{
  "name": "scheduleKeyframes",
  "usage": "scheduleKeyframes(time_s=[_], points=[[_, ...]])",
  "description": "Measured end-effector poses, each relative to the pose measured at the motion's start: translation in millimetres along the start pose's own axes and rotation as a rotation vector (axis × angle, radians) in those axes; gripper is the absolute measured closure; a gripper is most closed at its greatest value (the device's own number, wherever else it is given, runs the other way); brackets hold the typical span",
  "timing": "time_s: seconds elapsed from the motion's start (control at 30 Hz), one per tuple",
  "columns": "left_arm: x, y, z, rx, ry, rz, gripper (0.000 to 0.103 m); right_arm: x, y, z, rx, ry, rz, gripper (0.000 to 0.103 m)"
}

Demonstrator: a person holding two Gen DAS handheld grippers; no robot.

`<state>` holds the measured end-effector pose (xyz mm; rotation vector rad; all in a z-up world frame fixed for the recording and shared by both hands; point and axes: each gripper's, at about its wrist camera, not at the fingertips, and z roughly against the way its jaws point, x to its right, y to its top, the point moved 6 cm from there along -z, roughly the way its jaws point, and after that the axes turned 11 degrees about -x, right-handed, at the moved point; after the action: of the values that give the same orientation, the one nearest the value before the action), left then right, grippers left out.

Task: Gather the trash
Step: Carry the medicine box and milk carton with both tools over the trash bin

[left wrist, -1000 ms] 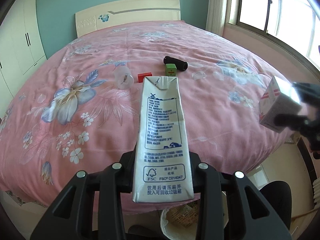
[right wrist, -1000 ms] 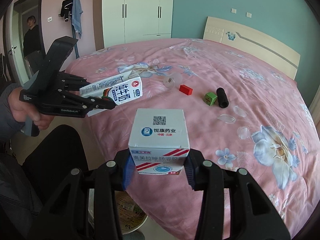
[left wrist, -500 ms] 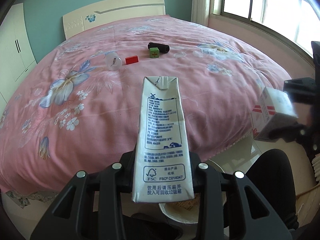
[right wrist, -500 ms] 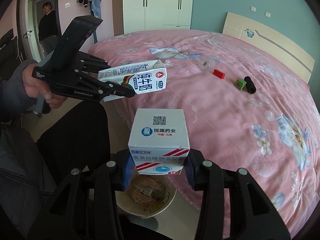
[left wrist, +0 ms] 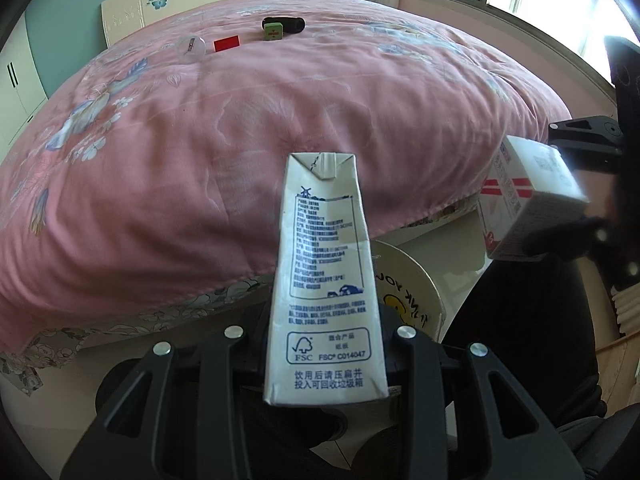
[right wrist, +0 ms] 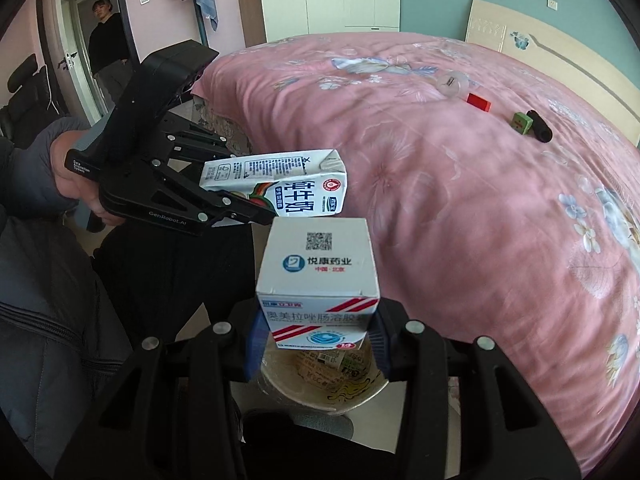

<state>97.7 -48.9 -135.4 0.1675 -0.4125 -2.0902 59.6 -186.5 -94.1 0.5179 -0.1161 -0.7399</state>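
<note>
My left gripper (left wrist: 326,344) is shut on a flattened white milk carton (left wrist: 324,276) that points out over the foot of the bed. My right gripper (right wrist: 316,332) is shut on a white medicine box (right wrist: 318,276) with red stripes. Both are held side by side, tilted downward, above a round paper bin (right wrist: 352,396) on the floor. The bin holds some wrappers. From the right wrist view, the left gripper (right wrist: 248,196) and its carton (right wrist: 280,188) hang just left of the box. From the left wrist view, the box (left wrist: 528,204) is at the right, and the bin (left wrist: 420,268) shows behind the carton.
On the pink floral quilt (left wrist: 240,140), at the far end, lie a clear cup (left wrist: 191,46), a red block (left wrist: 227,44), a green cube (left wrist: 273,31) and a black cylinder (left wrist: 292,24). A person (right wrist: 106,44) stands in the doorway. Dark-trousered legs flank the bin.
Both grippers have drawn back off the bed and sunk toward the floor, tilting further down. The bin now shows right beneath them. Carton and box remain gripped.
</note>
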Motion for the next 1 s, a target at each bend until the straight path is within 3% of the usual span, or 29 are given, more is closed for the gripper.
scheduleKeyframes(time_s=[0.57, 1.0], points=[[13, -51, -72, -0.191, -0.056, 0.015, 0.065, -9, -44, -67, -0.097, 0.098, -0.101, 0.059], [15, -60, -112, -0.274, -0.083, 0.014, 0.065, -7, -42, -112, -0.135, 0.161, -0.153, 0.059]])
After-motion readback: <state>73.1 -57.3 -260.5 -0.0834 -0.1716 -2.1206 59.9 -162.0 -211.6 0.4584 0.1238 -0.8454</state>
